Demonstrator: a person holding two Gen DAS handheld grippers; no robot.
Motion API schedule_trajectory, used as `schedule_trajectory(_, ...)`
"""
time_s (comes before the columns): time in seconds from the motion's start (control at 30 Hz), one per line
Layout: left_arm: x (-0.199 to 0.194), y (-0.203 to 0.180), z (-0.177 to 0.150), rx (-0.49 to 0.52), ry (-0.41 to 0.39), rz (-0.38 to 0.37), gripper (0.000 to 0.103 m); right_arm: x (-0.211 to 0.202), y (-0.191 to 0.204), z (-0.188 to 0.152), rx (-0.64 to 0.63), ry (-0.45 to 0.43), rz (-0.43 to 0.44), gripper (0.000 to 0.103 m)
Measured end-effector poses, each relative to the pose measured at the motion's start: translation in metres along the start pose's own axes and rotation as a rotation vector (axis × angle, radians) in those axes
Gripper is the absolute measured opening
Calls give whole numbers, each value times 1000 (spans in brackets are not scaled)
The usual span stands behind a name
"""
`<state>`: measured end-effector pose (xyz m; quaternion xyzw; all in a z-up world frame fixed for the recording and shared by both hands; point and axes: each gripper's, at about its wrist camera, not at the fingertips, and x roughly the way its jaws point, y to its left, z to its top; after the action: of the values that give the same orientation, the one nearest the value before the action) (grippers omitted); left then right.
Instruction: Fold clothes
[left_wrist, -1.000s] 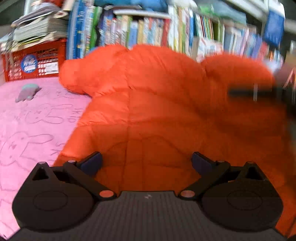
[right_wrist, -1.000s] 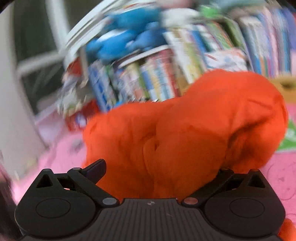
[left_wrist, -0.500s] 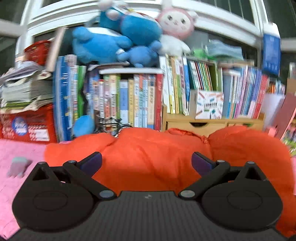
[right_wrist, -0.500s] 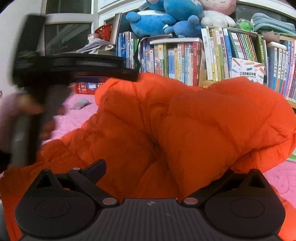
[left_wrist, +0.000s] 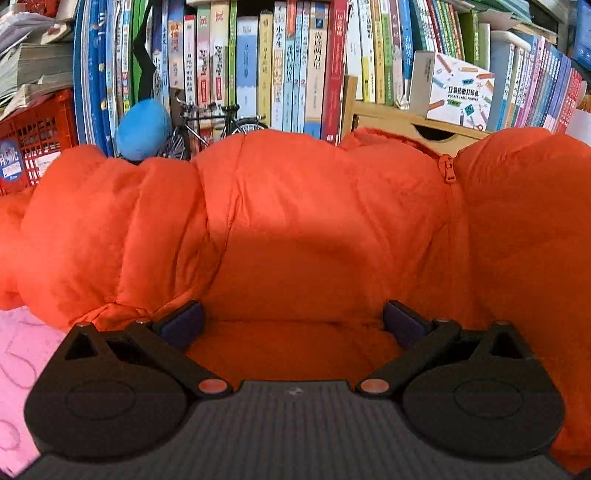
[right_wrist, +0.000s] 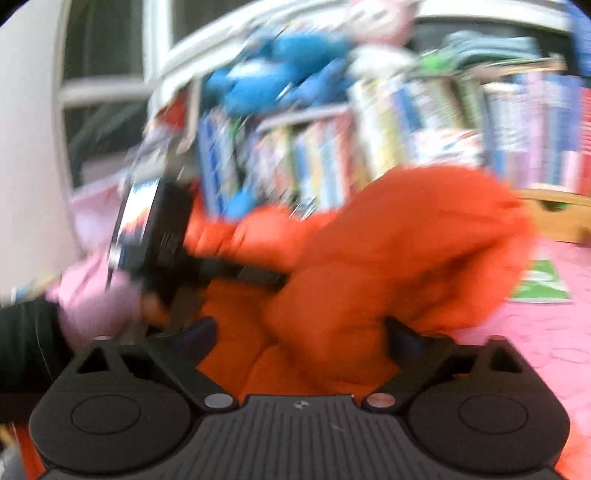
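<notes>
An orange down jacket (left_wrist: 317, 229) — puffy, quilted in soft bulging panels, its shell smooth with a slight sheen — lies heaped on a pink bedspread (left_wrist: 22, 354) that has a nubbly texture and faint outline drawings. The jacket fills the middle of the bedspread and its far side rises in rounded humps against a row of upright books (left_wrist: 280, 66) along the bedspread's far edge. An orange zipper pull (left_wrist: 449, 170) hangs at a fold near the top right of the heap.

The left gripper (left_wrist: 293, 325) sits low over the jacket with its jaws spread wide; the dark blue pads (left_wrist: 183, 320) rest at the fabric's surface, with a flat sunken panel of the jacket between them but nothing pinched.

The right wrist view is smeared with blur. The right gripper (right_wrist: 299, 336) has just been closing its jaws, which stand partly apart; a thick rounded fold of the jacket (right_wrist: 369, 266) bulges between the fingers, though I cannot tell whether the pads press on it. To its left the black body of the left gripper shows, held by a hand (right_wrist: 155, 302) below a pink sleeve (right_wrist: 92, 306).

Behind the jacket, at the bedspread's far left, stand a red plastic lattice crate (left_wrist: 33, 140), a round blue plush ball (left_wrist: 142, 127) and a small wire-framed model bicycle (left_wrist: 210, 125). A pale wooden drawer box (left_wrist: 410, 125) with a curved finger cutout sits to the right.
</notes>
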<state>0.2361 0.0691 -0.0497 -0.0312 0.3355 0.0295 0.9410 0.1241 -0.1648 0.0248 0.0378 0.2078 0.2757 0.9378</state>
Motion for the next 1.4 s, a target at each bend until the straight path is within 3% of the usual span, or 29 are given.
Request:
schedule_trajectory(0.17,-1,-4,-3,27,16,23,103,-29,-48,12,51,-39,-133,71)
schedule_trajectory(0.3,2,-7,-2,34,23,29,103,-22,-56,22,-3,-25,-192,49)
schedule_trajectory(0.43,3,-8,-1,34,27,28,103,-29,-71,38,85,-98,-210,49)
schedule_trajectory(0.47,4,-9,-1,35,28,28,103,-25,-71,39,83,-81,-212,49)
schedule_trajectory(0.67,5,-9,0,38,31,30,103,17,-47,33,13,75,-180,49)
schedule_trajectory(0.87,4,-9,1,40,35,34,103,54,-49,34,155,160,-96,47)
schedule_trajectory(0.93,5,-8,1,40,36,34,103,59,-55,34,226,181,-51,35)
schedule_trajectory(0.97,5,-8,1,40,36,34,103,59,-56,34,240,185,-44,24)
schedule_trajectory(1.03,5,-8,1,40,36,34,103,55,-57,35,249,187,-41,15)
schedule_trajectory(1.17,5,-8,1,40,36,33,103,42,-50,38,183,160,-134,12)
schedule_trajectory(1.4,6,-8,1,39,35,32,103,19,-49,42,18,75,-420,11)
